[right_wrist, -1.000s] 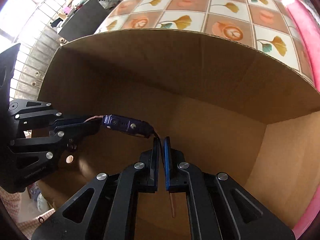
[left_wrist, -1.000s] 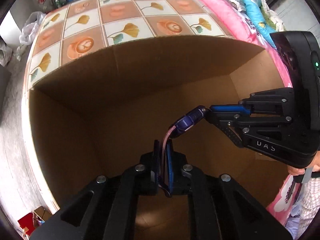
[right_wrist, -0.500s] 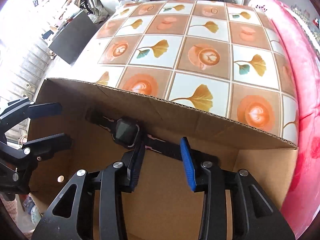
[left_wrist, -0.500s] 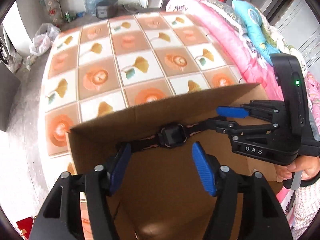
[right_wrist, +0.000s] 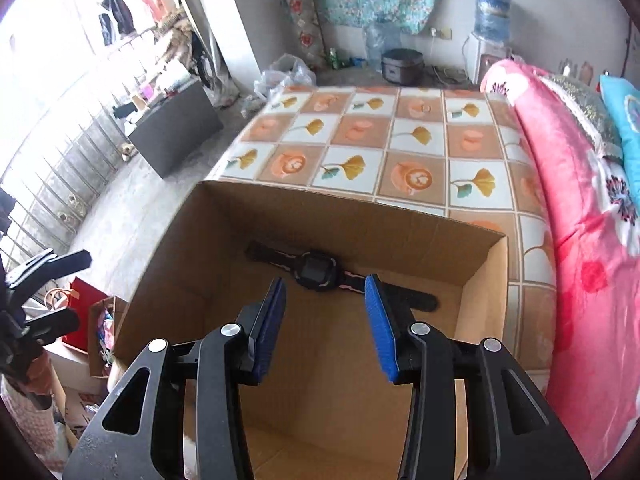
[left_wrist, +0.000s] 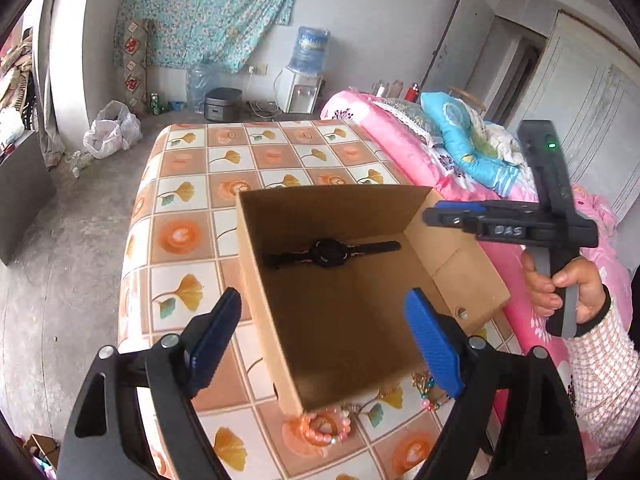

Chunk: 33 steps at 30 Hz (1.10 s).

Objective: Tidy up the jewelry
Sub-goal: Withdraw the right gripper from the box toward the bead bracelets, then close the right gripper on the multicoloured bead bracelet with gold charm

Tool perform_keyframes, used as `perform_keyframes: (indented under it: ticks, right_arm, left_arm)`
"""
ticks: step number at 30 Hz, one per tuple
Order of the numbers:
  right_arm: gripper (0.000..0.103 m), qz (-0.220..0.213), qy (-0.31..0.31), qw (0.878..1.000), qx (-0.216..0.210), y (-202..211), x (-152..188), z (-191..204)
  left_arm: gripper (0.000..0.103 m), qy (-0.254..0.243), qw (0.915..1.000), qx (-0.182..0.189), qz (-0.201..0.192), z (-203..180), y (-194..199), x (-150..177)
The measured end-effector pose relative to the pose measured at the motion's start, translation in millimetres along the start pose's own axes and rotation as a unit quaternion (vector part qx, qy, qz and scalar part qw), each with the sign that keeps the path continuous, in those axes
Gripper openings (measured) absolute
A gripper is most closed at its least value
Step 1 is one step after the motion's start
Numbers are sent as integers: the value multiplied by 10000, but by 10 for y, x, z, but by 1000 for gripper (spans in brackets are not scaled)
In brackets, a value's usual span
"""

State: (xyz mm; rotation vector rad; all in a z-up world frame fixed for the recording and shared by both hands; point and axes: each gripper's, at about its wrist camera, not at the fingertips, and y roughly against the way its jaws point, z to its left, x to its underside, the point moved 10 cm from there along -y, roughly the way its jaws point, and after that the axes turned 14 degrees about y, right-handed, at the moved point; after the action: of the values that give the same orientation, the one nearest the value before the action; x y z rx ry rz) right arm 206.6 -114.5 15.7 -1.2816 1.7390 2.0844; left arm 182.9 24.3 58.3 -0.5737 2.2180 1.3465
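- Black watch (left_wrist: 329, 253) flat on floor of cardboard box (left_wrist: 460, 264), strap laid out along far wall; free of both tools.
- Left gripper (left_wrist: 326, 344) above near end of box, jaws opening, nothing between blue pads (left_wrist: 434, 346).
- Right gripper (right_wrist: 326, 320) above box too, jaws opening, empty; watch visible beyond the fingertips, well below them.
- Step in hand, by judgement: watch deposited, release under way.
- Still outside box on patterned tablecloth (left_wrist: 180, 236): pink bead bracelet (left_wrist: 323, 429) touching near box wall, small colourful pieces (left_wrist: 424, 384) beside it.
- Next move likely calls for lowering one gripper to bracelet, closing on beads, lifting over box wall.
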Motion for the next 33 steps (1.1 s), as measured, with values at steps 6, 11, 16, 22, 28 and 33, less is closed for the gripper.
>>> perform_keyframes:
  ticks: [6,11,16,22,28,33]
  right_arm:
    - [68,-303,45,9995,45,415,703,637]
    - [86,304,174,9958,842,192,1334,959]
    - [95,357,10,9881,1496,243,1587,945]
    - [95,139,274,9724,2313,521,1706,731]
    - [95,42,53,9770,2130,485,1852,603]
    - [95,35,-284,9837,1776,318,1900,510]
  left_arm:
    - [88,177,9981,-524,274,373,-18,942]
    - [88,-88,9916,-1059,735,522,-431,1581]
    - [91,-461,9849,-1464,803,561,-688,1837]
    - [98,-650,9848,-1484,634,548,-726,1879]
    - [98,-622,9832,-1504,830,564,-731,1880]
    - [98,-740,9844,-1429,714,559,-742,1845]
